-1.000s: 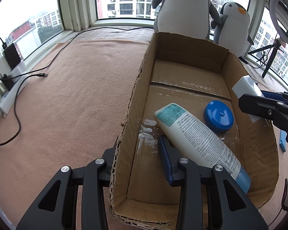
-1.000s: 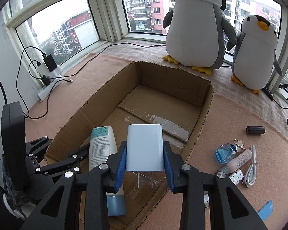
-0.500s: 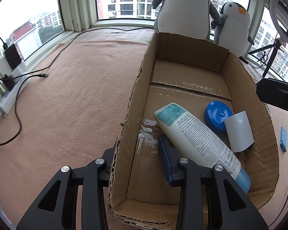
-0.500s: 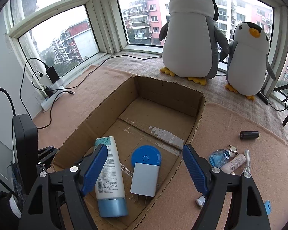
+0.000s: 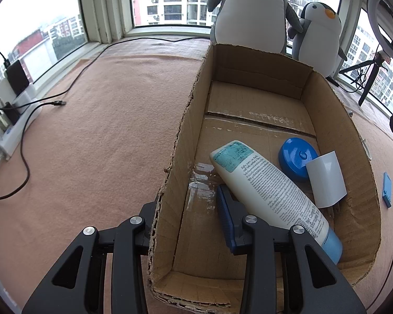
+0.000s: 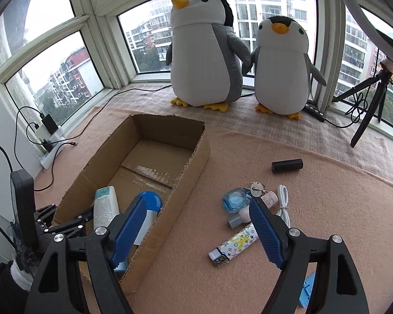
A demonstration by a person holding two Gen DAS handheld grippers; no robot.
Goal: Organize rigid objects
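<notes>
Whereas a second ago the right gripper (image 6: 196, 233) clamped the white rectangular charger block (image 5: 326, 179), it now hangs wide and empty over the box's right wall. The block lies inside the brown cardboard box (image 5: 338, 120), against that wall, touching the round blue lid (image 5: 294, 157) beside the white lotion tube (image 5: 269, 191). Left gripper (image 5: 186, 225): pinching the box's left wall, steadying it; loose items on the pink blanket (image 6: 314, 183) remain unsorted.

Lotion tube (image 5: 272, 193) lying in the cardboard box (image 5: 335, 120): teal label near its flat end, top line looks like "KING POWER", not sure. Dense black print below, too small to read. Near cap end: "Net Content", number unclear. Lighter (image 6: 234, 246) on the blanket right of the box: repeated monogram pattern, not readable as text.
</notes>
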